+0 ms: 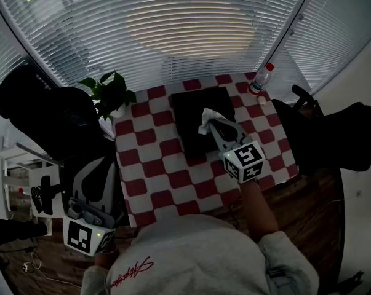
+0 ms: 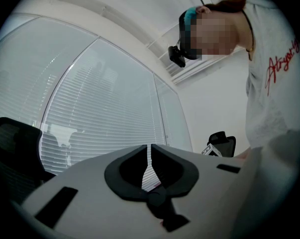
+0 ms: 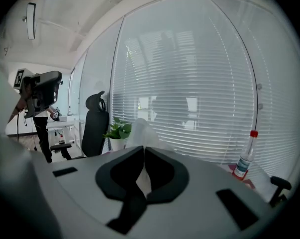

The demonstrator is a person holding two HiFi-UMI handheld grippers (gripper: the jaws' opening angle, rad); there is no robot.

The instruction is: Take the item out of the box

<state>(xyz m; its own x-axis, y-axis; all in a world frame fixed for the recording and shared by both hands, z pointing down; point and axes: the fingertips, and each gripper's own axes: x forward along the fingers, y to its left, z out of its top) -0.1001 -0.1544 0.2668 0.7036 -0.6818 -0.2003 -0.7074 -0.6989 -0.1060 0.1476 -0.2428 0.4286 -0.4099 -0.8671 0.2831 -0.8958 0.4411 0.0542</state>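
1. White and crumpled, the item (image 1: 205, 117) is clamped between the jaws of the right gripper (image 1: 211, 125); it sits over the black box (image 1: 188, 118); whether it touches the box cannot be told.
2. The box lies on a red-and-white checked cloth (image 1: 154, 165) near the table's far edge.
3. In the right gripper view the item shows pale just past the pinched jaw tips.
4. The left gripper (image 2: 150, 147) is held off the table's near left corner, beside the person's body; its jaws are together with only a thin slit; nothing lies between them.
5. A red-capped bottle (image 1: 262, 78) stands at the cloth's far right corner; a potted plant (image 1: 108, 92) stands at the far left.
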